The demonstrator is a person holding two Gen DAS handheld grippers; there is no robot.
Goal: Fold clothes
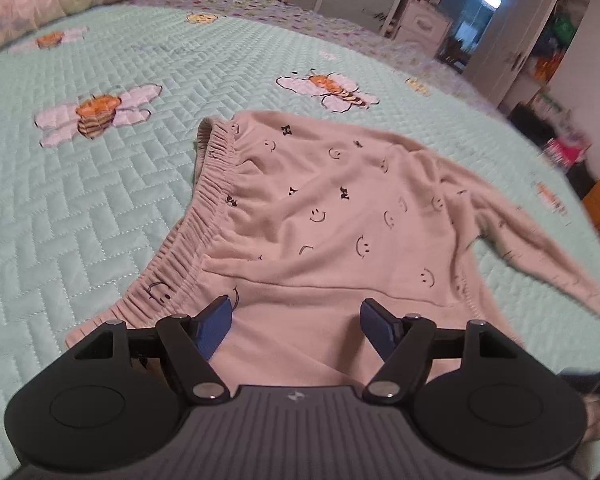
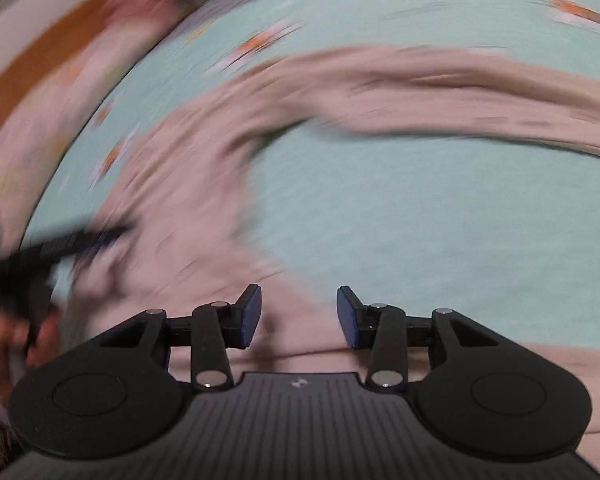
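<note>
Quilted bed (image 1: 100, 208) — pink trousers (image 1: 320, 208) beneath parted left fingers (image 1: 216, 328).

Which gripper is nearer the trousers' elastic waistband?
Left. The left gripper hovers open beside the waistband; the right gripper is open over a trouser leg, no waistband in its view.

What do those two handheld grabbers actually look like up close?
Both look the same. The left gripper and the right gripper each have a ribbed dark grey body with a small pale logo, two round black discs at the sides, and black linkage arms with silver pivot pins. Each finger ends in a flat blue pad. No cables or sleeves are visible.
</note>
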